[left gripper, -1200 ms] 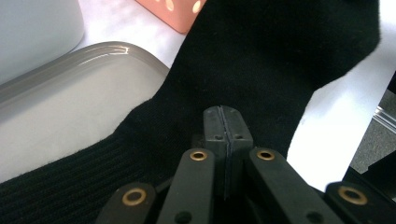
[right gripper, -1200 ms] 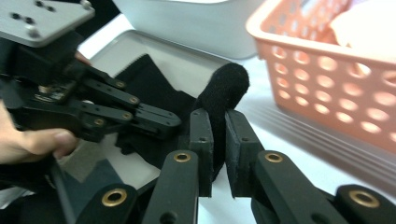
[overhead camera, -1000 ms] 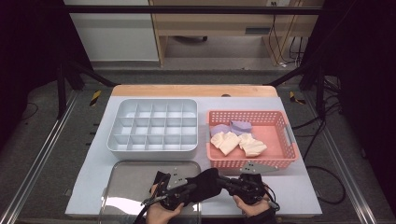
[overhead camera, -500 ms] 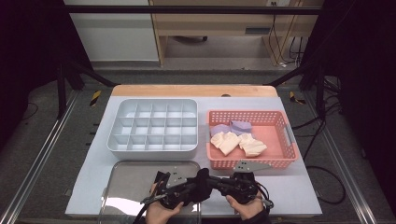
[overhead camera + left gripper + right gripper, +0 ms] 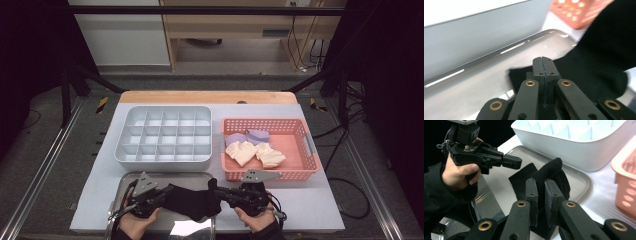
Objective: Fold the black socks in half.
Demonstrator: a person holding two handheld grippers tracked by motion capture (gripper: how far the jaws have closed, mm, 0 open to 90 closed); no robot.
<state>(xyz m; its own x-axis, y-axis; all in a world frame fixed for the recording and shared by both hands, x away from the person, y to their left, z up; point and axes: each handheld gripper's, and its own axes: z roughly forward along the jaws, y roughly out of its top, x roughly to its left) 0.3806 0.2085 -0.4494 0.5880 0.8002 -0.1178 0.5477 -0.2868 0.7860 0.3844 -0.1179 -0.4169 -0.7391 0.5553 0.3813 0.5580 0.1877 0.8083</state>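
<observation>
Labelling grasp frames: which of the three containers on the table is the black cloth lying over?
The flat metal tray nearest the person. The black cloth lies on it, unlike the grey compartment box and pink basket behind.

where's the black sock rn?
High view: the black sock is at the near edge, over the metal tray, between the left gripper and right gripper, in front of the grey compartment box.

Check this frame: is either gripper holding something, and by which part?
The right gripper pinches a bunched fold of the black knitted fabric piece. The left gripper is shut at the fabric's other edge; a grip there cannot be confirmed.
</observation>
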